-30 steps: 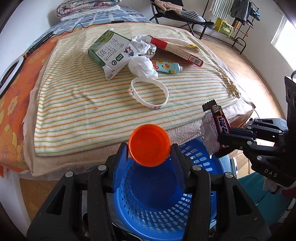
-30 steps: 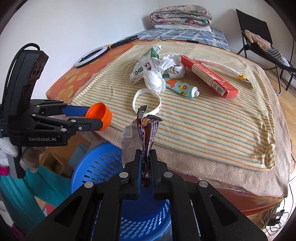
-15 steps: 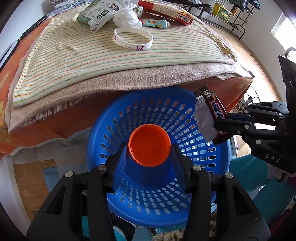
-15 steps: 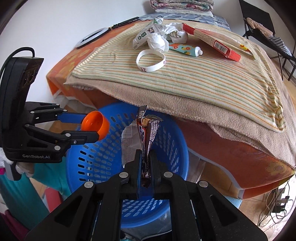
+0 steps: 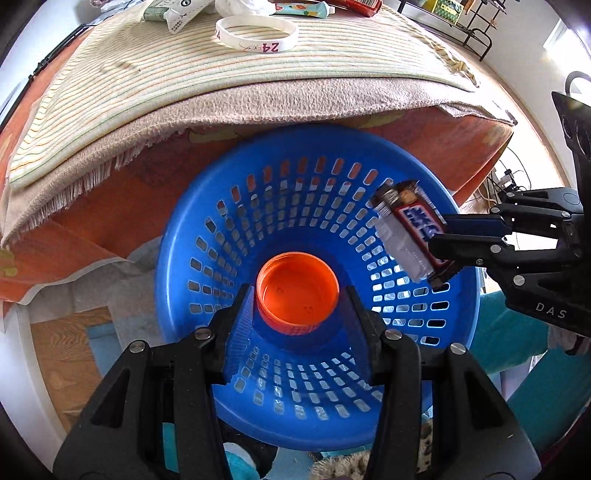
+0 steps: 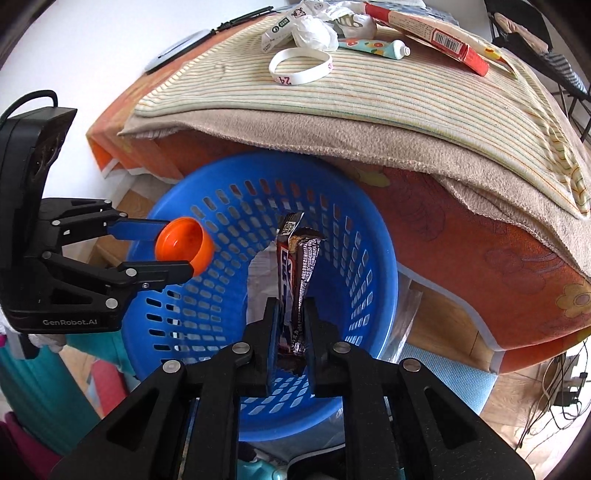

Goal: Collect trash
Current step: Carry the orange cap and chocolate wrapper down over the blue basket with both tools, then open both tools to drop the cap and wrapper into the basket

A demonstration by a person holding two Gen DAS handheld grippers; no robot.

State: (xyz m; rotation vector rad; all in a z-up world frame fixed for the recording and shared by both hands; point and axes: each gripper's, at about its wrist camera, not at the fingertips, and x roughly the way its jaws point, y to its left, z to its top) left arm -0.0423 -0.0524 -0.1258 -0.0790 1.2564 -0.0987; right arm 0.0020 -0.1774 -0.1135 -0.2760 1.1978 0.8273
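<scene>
Now both grippers have dropped over the blue basket: the right gripper starts opening around its candy wrapper, while the left gripper pinches the orange cap.

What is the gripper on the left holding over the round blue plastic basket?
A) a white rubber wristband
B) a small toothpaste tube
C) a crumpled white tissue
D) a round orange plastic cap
D: the left gripper has the round orange plastic cap between its fingers above the round blue plastic basket, while the white wristband lies on the striped cloth.
</scene>
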